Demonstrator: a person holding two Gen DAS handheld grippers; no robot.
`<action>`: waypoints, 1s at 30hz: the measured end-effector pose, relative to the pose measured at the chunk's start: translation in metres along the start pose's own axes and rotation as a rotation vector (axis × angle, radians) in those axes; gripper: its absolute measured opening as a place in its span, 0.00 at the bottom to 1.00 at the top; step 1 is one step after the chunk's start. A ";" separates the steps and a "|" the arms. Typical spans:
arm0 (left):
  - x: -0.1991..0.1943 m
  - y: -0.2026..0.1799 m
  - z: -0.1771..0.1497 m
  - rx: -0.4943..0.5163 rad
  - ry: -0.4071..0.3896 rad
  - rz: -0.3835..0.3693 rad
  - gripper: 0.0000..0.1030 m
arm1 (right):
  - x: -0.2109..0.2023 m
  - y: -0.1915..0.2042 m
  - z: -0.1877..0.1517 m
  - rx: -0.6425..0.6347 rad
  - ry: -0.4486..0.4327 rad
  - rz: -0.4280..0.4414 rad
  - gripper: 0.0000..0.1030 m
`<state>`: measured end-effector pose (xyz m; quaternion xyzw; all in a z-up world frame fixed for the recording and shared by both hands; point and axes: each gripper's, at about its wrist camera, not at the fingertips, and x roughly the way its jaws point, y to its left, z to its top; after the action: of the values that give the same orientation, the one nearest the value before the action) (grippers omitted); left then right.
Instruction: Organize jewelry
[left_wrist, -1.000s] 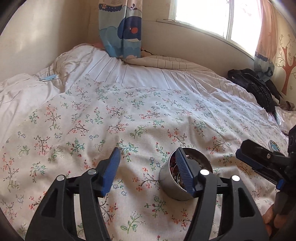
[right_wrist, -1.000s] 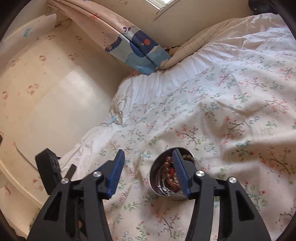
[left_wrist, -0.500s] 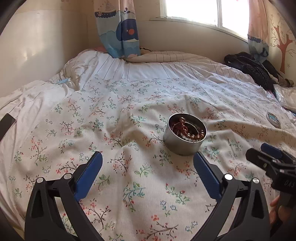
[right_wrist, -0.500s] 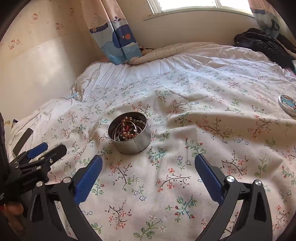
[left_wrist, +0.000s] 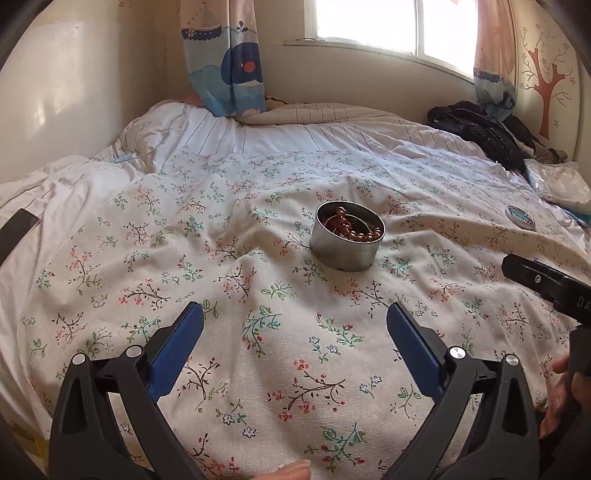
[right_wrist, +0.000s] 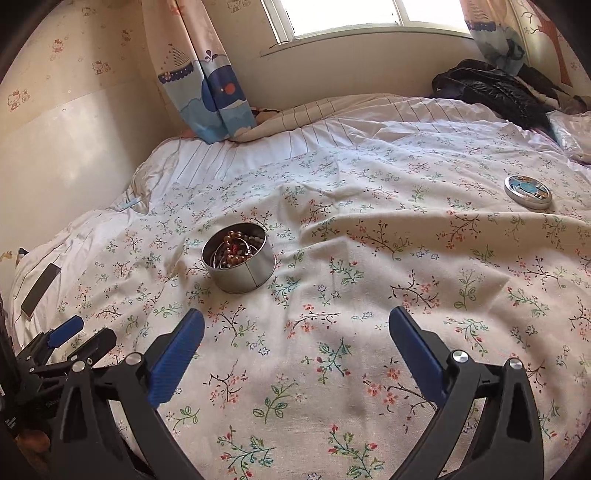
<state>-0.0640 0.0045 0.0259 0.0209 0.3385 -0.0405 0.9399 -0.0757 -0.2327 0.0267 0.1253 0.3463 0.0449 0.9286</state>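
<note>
A round silver tin (left_wrist: 346, 243) stands open on the flowered bedspread, with brown bead strings (left_wrist: 345, 228) and metal bangles inside. It also shows in the right wrist view (right_wrist: 240, 260). Its lid (right_wrist: 528, 192), with a blue picture, lies apart at the right and also shows in the left wrist view (left_wrist: 520, 218). My left gripper (left_wrist: 293, 325) is open and empty, well short of the tin. My right gripper (right_wrist: 295, 326) is open and empty, short of the tin and to its right.
The flowered bedspread (left_wrist: 258, 295) covers a soft, wrinkled bed. A dark phone (right_wrist: 40, 285) lies at the left edge. A black jacket (right_wrist: 491, 92) is heaped at the far right by the window. A wall and a whale-print curtain (left_wrist: 225, 59) stand behind.
Both grippers have pulled back from the tin and opened wide. A second ago each stood close to the tin with a finger in front of it; the tin now stands free.
</note>
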 end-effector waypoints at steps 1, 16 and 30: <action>0.000 -0.001 0.000 0.003 -0.001 0.007 0.93 | -0.001 0.000 0.000 0.000 -0.005 -0.006 0.93; -0.001 0.000 0.000 0.001 -0.002 0.021 0.93 | -0.006 0.004 0.001 -0.025 -0.037 -0.046 0.93; 0.004 0.001 0.000 -0.001 0.016 0.030 0.93 | 0.000 0.006 0.001 -0.036 -0.013 -0.070 0.93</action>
<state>-0.0607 0.0052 0.0237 0.0260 0.3456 -0.0259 0.9377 -0.0749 -0.2270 0.0289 0.0968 0.3434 0.0175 0.9340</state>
